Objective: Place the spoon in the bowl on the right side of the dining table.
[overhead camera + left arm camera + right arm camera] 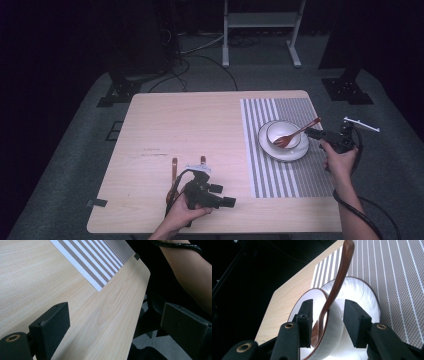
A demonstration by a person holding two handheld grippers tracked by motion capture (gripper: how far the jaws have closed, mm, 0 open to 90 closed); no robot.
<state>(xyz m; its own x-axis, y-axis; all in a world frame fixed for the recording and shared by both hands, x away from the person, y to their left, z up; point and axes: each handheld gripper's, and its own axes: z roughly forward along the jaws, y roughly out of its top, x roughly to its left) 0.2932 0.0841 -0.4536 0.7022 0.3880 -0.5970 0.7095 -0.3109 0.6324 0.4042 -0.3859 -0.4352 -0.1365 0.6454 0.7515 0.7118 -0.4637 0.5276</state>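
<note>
A light wooden desk (190, 130) stands on a grey floor, and a striped grey-and-white mat (295, 165) covers its right part. On the mat there is a white plate (295, 152) with a dark rim, and a white bowl (281, 131) sits on the plate. A brown wooden fork (296, 134) lies in the bowl with its tines down inside and its handle leaning over the rim, pointing up and to the right. The right hand-held gripper (314, 133) is held by the person's right hand (339, 162) just beside the plate, at the end of the fork handle. In the right gripper view its two black jaws stand apart on either side of the bowl's rim, and the fork handle (337, 282) rises between them — it is near the left jaw, but I cannot tell if it touches it, so the right hand-held gripper is released and not grasping the fork. The left hand-held gripper (224, 195) is at the near edge of the desk, held by the left hand (185, 210), and it points to the right. In the left gripper view its jaws are wide apart with nothing between them — released, over the bare wood and the near corner of the mat (100, 262). Just behind the left hand, two small brown sticks (174, 167) stand or lie on the desk; what they are is too small to tell.
</note>
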